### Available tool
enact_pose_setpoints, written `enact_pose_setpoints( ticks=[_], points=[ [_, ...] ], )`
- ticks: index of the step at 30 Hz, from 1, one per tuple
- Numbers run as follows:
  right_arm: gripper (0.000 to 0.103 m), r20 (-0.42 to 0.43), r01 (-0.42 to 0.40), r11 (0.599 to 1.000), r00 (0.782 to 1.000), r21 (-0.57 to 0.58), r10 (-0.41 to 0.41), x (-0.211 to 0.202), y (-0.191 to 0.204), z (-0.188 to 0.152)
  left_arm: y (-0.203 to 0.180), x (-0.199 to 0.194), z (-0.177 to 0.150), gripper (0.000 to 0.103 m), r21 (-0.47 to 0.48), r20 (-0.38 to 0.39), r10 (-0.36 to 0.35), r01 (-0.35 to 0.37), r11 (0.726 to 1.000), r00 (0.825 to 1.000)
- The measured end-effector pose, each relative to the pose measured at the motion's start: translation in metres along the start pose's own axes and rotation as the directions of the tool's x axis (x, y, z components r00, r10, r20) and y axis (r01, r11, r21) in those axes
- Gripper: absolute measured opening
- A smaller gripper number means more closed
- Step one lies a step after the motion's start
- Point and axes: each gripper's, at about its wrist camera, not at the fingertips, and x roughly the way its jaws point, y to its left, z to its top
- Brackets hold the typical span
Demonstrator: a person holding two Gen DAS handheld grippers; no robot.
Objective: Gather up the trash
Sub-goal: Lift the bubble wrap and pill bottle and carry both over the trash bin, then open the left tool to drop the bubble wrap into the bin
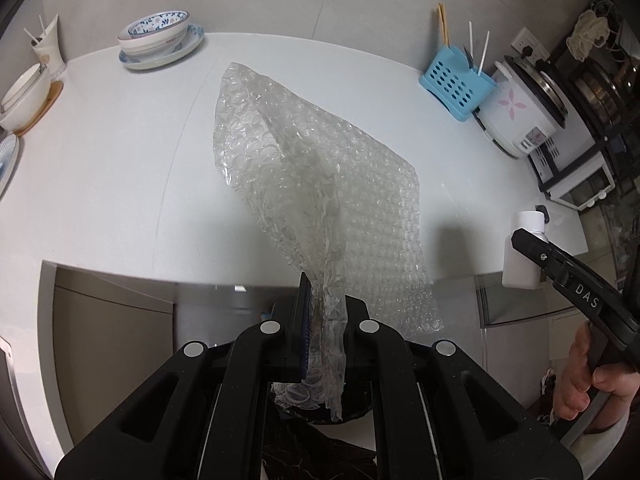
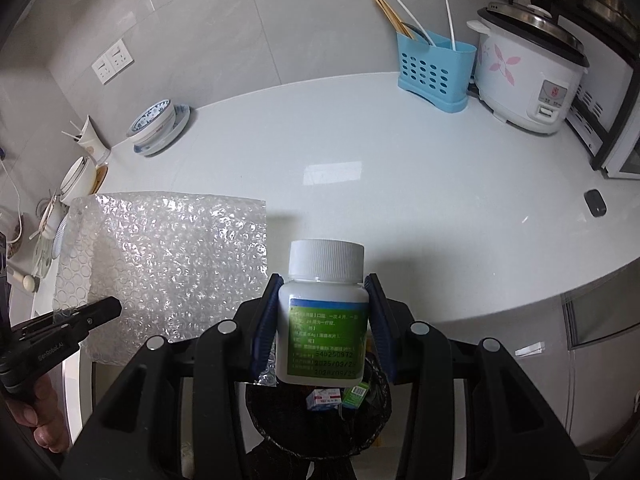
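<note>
My left gripper (image 1: 320, 320) is shut on a sheet of clear bubble wrap (image 1: 320, 168), which hangs up and outward over the white counter's front edge. The same bubble wrap (image 2: 168, 264) shows at the left of the right wrist view, with the left gripper's (image 2: 112, 306) black finger on its lower corner. My right gripper (image 2: 322, 320) is shut on a white pill bottle (image 2: 324, 320) with a green label and white cap, held upright. Below it is a black-lined trash bin (image 2: 320, 432) holding small cartons. In the left wrist view the bottle (image 1: 524, 248) shows at the right in the other gripper.
On the white counter (image 2: 360, 168) stand a blue cutlery holder (image 2: 434, 76), a rice cooker (image 2: 528, 76), stacked bowls on a plate (image 2: 158, 126) and a small dark object (image 2: 595, 203). More bowls and cups crowd the left end. A hand (image 1: 584, 376) grips the right tool.
</note>
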Motion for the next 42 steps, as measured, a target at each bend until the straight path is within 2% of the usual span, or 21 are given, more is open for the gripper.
enact_pose_setpoints(
  ticks=[12,20,31,37,42],
  points=[
    [0.040,-0.039,-0.009,1.000,0.999,0.016,0.009,-0.002,-0.022,-0.065,-0.013,0.007,-0.070,0.007,0.027,-0.056,-0.028,0.030,0.999,0.998],
    [0.040,-0.095,-0.014,1.000,0.995,0.014,0.015,0.010,-0.033,-0.112,-0.011,0.017,-0.114,0.007,0.024,-0.109,-0.045,0.048,0.999,0.993],
    [0.040,-0.172,-0.009,1.000,0.985,0.005,0.009,0.045,-0.033,-0.150,-0.005,0.075,-0.144,0.007,0.035,-0.162,-0.043,0.050,0.998,0.986],
    [0.040,-0.232,0.021,1.000,0.973,0.007,-0.019,0.075,-0.035,-0.163,0.004,0.119,-0.155,0.007,0.048,-0.189,-0.002,0.011,0.999,0.982],
    [0.040,-0.249,0.024,1.000,0.968,0.006,-0.022,0.093,-0.035,-0.167,0.004,0.146,-0.160,0.007,0.065,-0.202,0.026,-0.013,0.998,0.979]
  ],
)
